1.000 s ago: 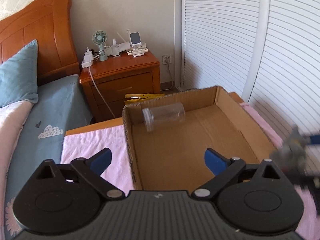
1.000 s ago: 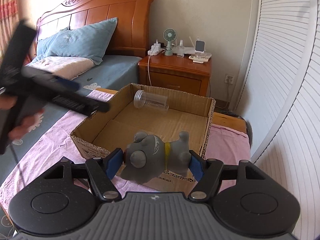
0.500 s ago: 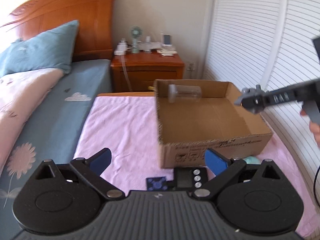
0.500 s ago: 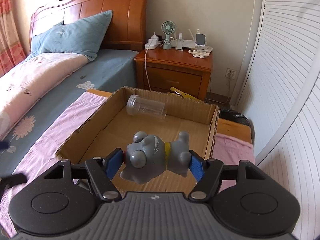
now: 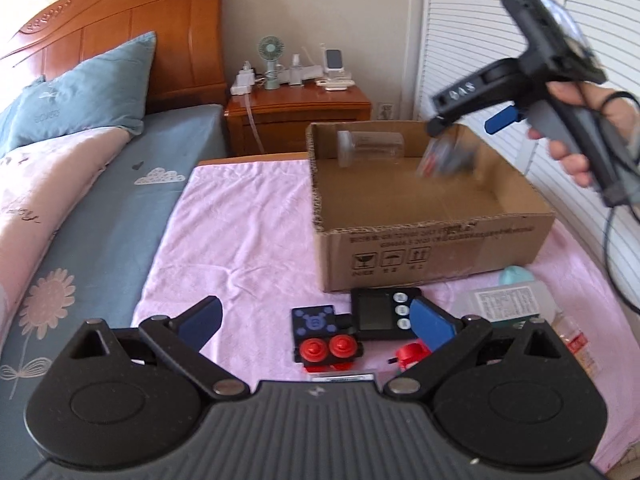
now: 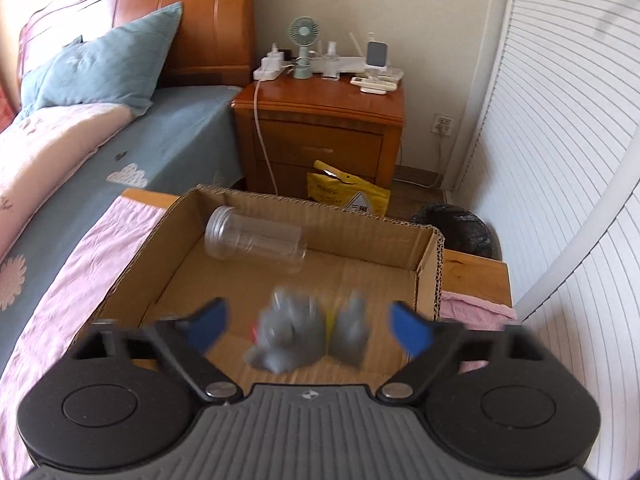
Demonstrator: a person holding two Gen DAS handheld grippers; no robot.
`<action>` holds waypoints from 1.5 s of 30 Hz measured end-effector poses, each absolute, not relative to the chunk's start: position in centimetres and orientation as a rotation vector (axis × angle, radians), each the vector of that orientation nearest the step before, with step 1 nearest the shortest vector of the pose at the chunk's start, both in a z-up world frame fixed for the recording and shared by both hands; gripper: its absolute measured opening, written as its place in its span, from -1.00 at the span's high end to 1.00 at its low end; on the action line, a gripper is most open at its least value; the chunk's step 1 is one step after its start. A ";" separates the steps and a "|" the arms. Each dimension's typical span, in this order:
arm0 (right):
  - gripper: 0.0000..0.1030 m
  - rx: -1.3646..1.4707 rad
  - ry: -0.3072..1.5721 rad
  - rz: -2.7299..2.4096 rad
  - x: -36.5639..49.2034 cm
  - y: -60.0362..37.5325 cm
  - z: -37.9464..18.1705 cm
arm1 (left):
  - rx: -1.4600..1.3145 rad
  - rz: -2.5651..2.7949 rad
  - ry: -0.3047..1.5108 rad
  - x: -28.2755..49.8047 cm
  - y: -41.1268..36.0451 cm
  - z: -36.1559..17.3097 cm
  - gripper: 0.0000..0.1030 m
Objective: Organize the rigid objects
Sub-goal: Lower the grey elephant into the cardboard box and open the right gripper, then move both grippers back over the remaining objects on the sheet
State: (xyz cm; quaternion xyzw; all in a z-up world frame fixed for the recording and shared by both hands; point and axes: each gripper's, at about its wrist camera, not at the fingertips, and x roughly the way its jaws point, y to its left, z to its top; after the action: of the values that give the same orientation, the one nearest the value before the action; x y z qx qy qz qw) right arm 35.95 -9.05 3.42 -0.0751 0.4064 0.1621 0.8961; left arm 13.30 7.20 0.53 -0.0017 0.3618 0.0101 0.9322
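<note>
A cardboard box (image 5: 432,248) stands on the pink cloth, with a clear plastic jar (image 5: 370,147) lying in its far left corner; the box (image 6: 430,264) and jar (image 6: 254,238) also show in the right wrist view. My right gripper (image 6: 310,324) is open above the box, and a grey toy figure (image 6: 308,334), blurred, is falling free between its fingers; it also shows in the left wrist view (image 5: 446,158). My left gripper (image 5: 316,320) is open and empty, low over a black timer (image 5: 382,314), a black block with red buttons (image 5: 324,336) and a red piece (image 5: 410,356).
A clear labelled container (image 5: 512,304), a pale green item (image 5: 516,276) and a small bottle (image 5: 576,344) lie right of the timer. A bed (image 5: 80,200) is at the left, a wooden nightstand (image 6: 320,128) behind the box, louvred doors (image 6: 560,160) at the right.
My right gripper has opened over the box and let go of the grey toy, which is dropping. My left gripper has pulled back from the box toward the items in front of it.
</note>
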 end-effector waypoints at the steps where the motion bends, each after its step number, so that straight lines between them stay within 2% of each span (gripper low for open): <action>1: -0.94 -0.144 0.837 0.333 36.0 -9.2 3.4 | -0.004 0.013 0.744 13.3 7.1 0.5 -0.94; 10: -0.99 -0.151 0.822 0.349 34.0 -10.2 4.5 | 0.002 0.001 0.744 13.2 6.8 0.5 -0.94; 23: -1.00 -0.128 0.800 0.409 25.7 -12.8 4.4 | 0.006 -0.001 0.733 11.0 6.4 1.2 -0.94; 35: -1.00 -0.145 0.869 0.387 16.7 -15.2 -0.5 | 0.026 -0.011 0.781 9.7 7.1 -0.8 -0.94; 45: -1.00 -0.200 0.903 0.277 11.9 -16.5 -4.6 | 0.085 -0.067 0.879 8.8 6.4 -4.5 -0.94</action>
State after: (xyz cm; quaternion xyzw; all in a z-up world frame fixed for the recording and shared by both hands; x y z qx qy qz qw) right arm 11.89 -16.50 -4.63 -0.0964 0.4340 0.1333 0.8858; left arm 8.84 6.35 -4.48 0.0411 0.4255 -0.0322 0.9035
